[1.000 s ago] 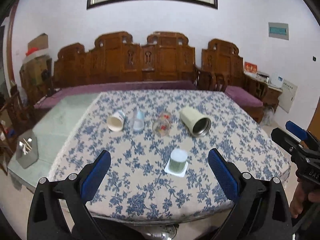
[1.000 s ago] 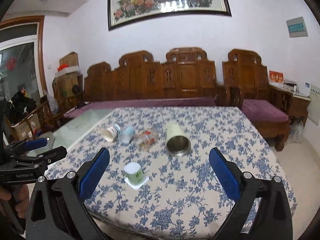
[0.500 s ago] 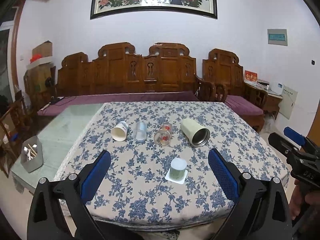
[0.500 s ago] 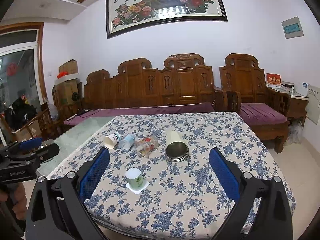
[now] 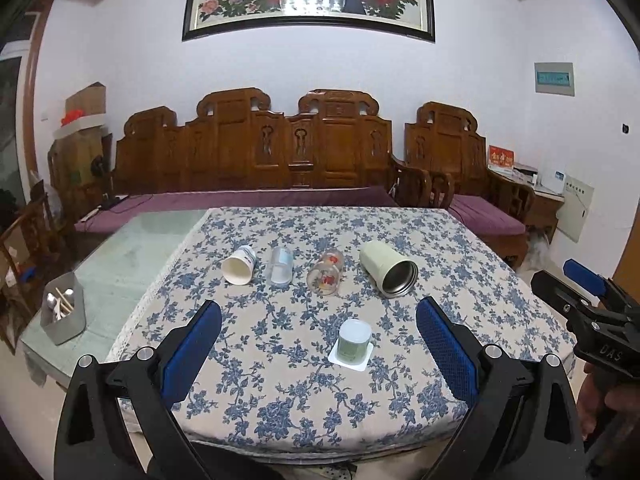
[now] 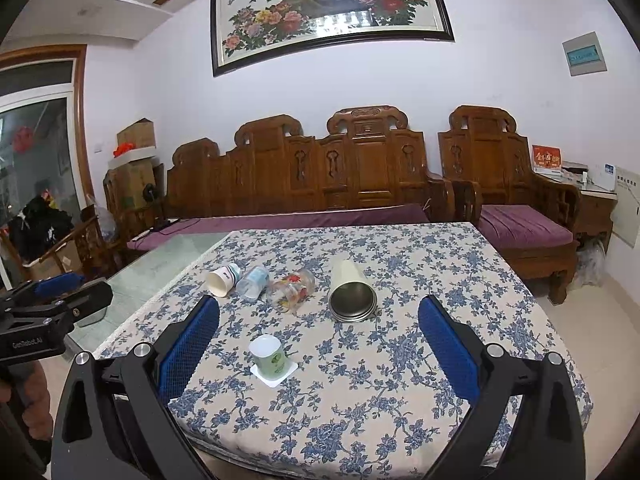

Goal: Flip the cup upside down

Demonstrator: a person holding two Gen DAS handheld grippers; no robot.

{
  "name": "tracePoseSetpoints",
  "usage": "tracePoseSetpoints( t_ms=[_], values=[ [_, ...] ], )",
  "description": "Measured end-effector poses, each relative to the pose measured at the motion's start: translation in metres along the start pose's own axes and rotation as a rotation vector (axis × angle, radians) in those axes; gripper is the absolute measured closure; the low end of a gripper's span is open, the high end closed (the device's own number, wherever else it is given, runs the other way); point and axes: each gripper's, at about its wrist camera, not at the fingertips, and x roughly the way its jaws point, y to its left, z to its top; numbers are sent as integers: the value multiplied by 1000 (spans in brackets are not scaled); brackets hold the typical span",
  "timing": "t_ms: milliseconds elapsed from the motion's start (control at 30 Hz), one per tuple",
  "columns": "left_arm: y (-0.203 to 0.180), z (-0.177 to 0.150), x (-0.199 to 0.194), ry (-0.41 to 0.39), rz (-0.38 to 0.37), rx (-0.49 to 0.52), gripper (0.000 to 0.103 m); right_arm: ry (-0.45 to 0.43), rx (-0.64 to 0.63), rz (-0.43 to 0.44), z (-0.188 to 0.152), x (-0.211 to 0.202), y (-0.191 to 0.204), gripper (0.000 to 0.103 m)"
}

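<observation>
1. Fingers first: your left gripper [image 5: 318,346] and your right gripper [image 6: 319,346] are both wide open and hold nothing. Both hang in the air at the near edge of the bench [image 5: 280,400], well away from every cup.

2. The small green cup [image 5: 353,340] stands on a white coaster [image 5: 348,361], near the front of the bench. You see it too in the right view [image 6: 269,357]. It may already be mouth down, but I cannot tell for sure. Look well before you flip it, or you could undo the job.

3. Four more cups lie on their sides farther back: a paper cup [image 5: 239,265], a clear cup [image 5: 281,266], a flowered glass [image 5: 326,272] and a big metal cup [image 5: 388,269]. They can roll. A bump could send one into its neighbor.

4. The flowered glass may be slippery. Squeeze it too softly and it could drop mid-turn.

5. The cloth [image 5: 400,232] could bunch up if a finger drags on it.
</observation>
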Motion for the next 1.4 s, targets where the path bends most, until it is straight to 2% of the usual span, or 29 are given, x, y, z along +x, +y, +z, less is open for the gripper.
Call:
tracePoseSetpoints(
  t_ms=[1400],
  values=[
    [-1, 0, -1, -8, 0, -4, 9, -1, 1, -11, 2, -1, 2, 3]
  ],
)
